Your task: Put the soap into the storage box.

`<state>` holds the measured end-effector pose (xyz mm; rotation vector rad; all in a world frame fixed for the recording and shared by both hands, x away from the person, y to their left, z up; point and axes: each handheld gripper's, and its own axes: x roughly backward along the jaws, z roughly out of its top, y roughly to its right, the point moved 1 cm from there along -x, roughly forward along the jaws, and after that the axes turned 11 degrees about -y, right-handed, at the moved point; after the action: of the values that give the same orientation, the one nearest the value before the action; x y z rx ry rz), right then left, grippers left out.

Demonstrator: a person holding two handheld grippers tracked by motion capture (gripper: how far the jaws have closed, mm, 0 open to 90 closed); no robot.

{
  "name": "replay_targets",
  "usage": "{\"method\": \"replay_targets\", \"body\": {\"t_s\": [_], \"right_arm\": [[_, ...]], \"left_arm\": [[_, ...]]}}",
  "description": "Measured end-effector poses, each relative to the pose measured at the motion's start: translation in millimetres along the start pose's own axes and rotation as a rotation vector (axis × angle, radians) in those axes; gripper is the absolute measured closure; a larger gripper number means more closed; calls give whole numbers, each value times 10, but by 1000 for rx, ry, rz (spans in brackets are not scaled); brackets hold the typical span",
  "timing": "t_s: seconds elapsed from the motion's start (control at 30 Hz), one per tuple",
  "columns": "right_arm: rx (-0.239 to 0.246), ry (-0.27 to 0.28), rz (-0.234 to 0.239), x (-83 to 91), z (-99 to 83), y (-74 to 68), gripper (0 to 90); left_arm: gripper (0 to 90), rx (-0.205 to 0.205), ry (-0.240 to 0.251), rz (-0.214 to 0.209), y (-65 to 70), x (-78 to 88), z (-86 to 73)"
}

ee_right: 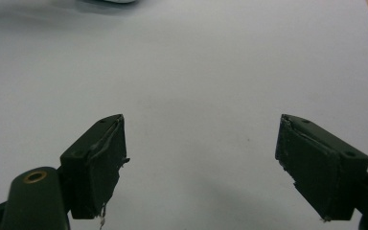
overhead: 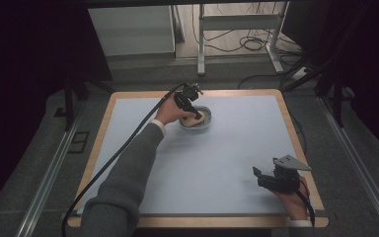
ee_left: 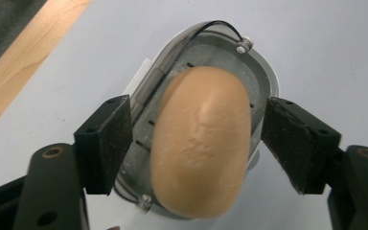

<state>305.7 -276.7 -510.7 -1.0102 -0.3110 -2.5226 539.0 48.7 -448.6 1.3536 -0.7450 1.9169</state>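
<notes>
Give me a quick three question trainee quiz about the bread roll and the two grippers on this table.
1. True or false: the left gripper has its pads pressed on the bread roll.
2. What does the roll lie in? A) grey container B) wooden bowl C) paper bag
3. What lies between the right gripper jaws?

Key:
1. False; the pads stand apart from it.
2. A, the grey container.
3. Nothing but bare table.

You get a dim, dark-edged high view; the table [overhead: 237,148] is evenly lit, and close-ups are soft with faint shadows.
</notes>
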Motion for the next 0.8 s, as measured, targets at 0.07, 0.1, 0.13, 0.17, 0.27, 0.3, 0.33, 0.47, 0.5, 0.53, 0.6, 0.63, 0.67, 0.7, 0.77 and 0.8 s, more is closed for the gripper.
{"method": "replay_targets", "body": {"t_s": [0.07, 0.1, 0.13, 0.17, 0.27, 0.3, 0.33, 0.47, 0.5, 0.53, 0.6, 0.63, 0.67, 0.7, 0.77, 0.8], "right_arm": [[4, -2, 0, -7, 1, -7, 178], [5, -2, 1, -9, 1, -9, 178], [5, -1, 3, -11, 1, -10, 178], [5, -2, 3, -12, 1, -10, 178], [3, -5, 2, -11, 1, -10, 178], [4, -3, 4, -15, 0, -12, 178], [4, -3, 4, -15, 0, -12, 178], [8, -5, 4, -20, 0, -19, 178], [7, -6, 3, -16, 1, -20, 178], [7, -6, 3, -16, 1, -20, 178], [7, -3, 4, -9, 4, -20, 178], [8, -2, 2, -8, 4, -17, 178], [8, -2, 2, -8, 4, -17, 178], [9, -3, 3, -10, 2, -17, 178], [9, -3, 2, -9, 2, -18, 178], [9, -3, 2, -8, 4, -18, 178]], "left_arm": [[250, -3, 14, 8, 18, 48, -26], [250, -3, 21, 6, 24, 65, -36], [251, -3, 21, 6, 24, 65, -36], [250, -4, 28, 10, 36, 91, -56], [250, -7, 29, 12, 45, 114, -80], [250, -9, 31, 14, 50, 134, -107], [251, -9, 31, 14, 50, 134, -107], [251, -17, 20, 13, 60, 156, -176], [251, -16, 21, 20, 61, 167, -225], [251, -16, 21, 20, 61, 167, -225], [253, -11, 33, 15, 66, 191, -285], [252, -9, 48, 2, 75, 225, -348], [252, -9, 48, 2, 75, 225, -348], [252, -14, 49, 19, 96, 266, -409], [252, -11, 65, 22, 118, 317, -470], [252, -9, 75, 21, 134, 342, -501]]}}
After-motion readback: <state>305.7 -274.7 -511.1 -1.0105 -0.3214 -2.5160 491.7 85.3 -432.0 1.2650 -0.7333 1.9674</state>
